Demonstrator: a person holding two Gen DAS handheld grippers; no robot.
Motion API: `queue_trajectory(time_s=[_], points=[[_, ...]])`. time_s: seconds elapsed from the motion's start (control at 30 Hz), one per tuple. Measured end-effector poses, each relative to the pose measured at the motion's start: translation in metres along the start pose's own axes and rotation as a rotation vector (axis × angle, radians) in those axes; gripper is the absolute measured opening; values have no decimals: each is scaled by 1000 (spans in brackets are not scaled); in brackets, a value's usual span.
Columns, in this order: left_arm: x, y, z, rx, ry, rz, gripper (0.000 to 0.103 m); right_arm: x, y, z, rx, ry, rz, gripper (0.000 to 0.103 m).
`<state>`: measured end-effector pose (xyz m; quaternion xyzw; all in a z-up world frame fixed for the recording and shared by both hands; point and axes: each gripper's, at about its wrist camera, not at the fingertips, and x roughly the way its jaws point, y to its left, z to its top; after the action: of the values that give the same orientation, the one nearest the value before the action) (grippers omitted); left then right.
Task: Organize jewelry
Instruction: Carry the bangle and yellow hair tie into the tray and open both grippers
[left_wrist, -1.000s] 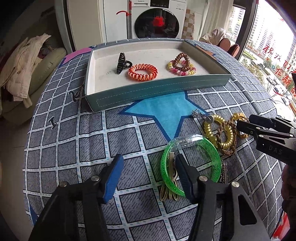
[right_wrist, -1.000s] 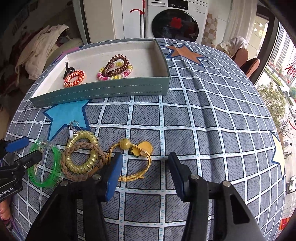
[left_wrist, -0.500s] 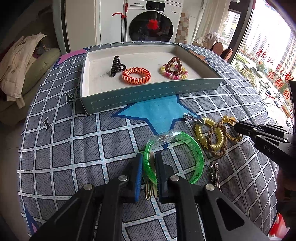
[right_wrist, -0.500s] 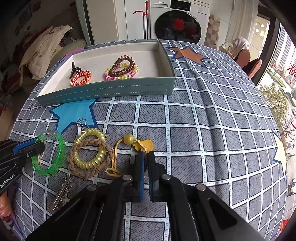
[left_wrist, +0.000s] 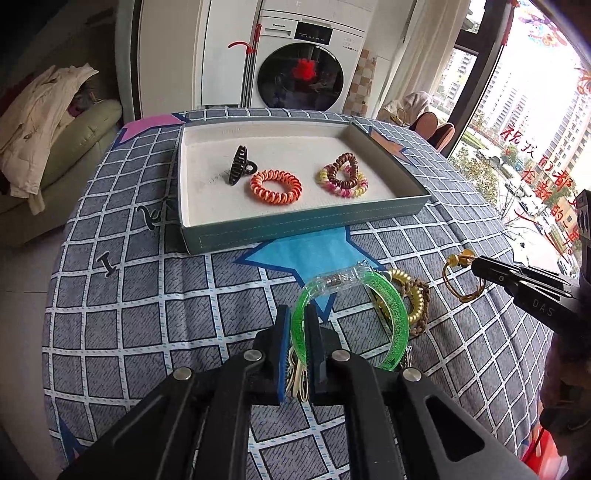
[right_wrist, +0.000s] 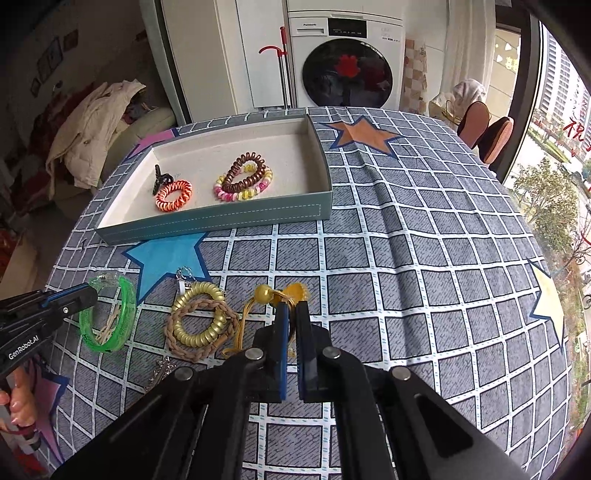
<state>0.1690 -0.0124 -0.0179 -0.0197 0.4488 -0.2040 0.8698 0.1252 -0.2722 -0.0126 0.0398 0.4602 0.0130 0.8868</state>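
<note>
Nearest the viewer, the left gripper (left_wrist: 297, 332) is closing on the rim of a translucent green plastic bangle (left_wrist: 395, 314), which tilts up off the counter (left_wrist: 129, 295) with its grey grid cloth. The right gripper (right_wrist: 290, 325) is clamped on a thin yellow cord hair tie with a bead (right_wrist: 263, 293). Between them lie a gold coil and a brown braided band (right_wrist: 199, 325). Beyond sits the shallow teal tray (right_wrist: 221, 218), already holding spiral hair ties. Carrying well probably means firm grips, clearing the near wall, then releasing low over bare lining.
</note>
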Motion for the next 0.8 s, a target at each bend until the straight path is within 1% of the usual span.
queue_trajectory(time_s=[0.17,0.37,0.57,0.8], points=[[-13,1,26,16,-52,13,26,-11,6,17,-4,-34,32,4],[-9,9,67,25,-100,54,26,-9,12,55,4,-71,65,4],[13,24,95,0,-89,77,26,15,19,91,23,-62,98,4],[39,30,106,8,-61,99,26,50,19,113,57,-33,101,4]])
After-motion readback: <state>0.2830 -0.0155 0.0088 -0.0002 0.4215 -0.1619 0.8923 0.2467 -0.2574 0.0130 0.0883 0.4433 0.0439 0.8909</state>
